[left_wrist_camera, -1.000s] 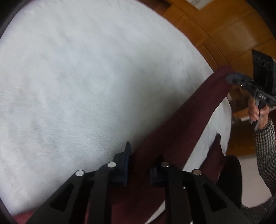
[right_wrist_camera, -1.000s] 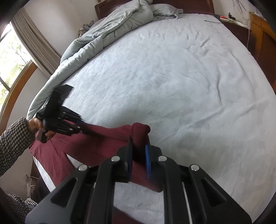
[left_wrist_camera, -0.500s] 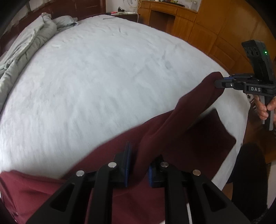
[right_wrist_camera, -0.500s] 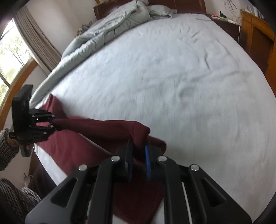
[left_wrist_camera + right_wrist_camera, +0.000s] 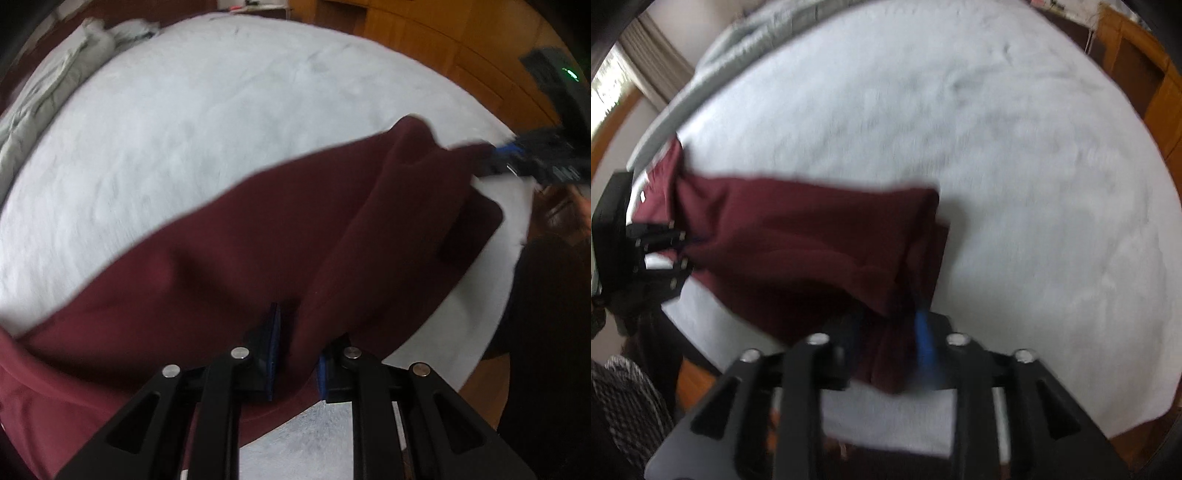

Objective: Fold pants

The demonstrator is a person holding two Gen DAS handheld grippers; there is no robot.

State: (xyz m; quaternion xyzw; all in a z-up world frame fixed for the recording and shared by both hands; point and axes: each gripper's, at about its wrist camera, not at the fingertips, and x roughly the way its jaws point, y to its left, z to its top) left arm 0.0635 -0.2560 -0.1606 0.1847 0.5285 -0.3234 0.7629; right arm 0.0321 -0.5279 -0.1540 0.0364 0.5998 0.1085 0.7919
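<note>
Dark maroon pants (image 5: 258,240) lie doubled over along the near edge of the white bed (image 5: 184,129). My left gripper (image 5: 295,354) is shut on a fold of the cloth, which runs up between its pads. In the right wrist view the pants (image 5: 798,236) stretch from my left gripper (image 5: 665,254) at the far left to my right gripper (image 5: 886,336). The right jaws are opening, and the cloth's end hangs loosely between them with the blue pad (image 5: 923,339) showing bare. The right gripper (image 5: 517,158) looks blurred in the left wrist view.
A rumpled grey duvet (image 5: 44,92) lies at the head of the bed. Wooden cabinets (image 5: 461,44) stand beyond the far side. A curtain and window (image 5: 653,48) are at the left. A person's checked sleeve (image 5: 624,398) and dark trousers (image 5: 546,314) stand at the bed's edge.
Both grippers have carried the lifted layer of the pants sideways over the layer on the bed. The right jaws, shut on the cloth before, have parted. The left grip is unchanged.
</note>
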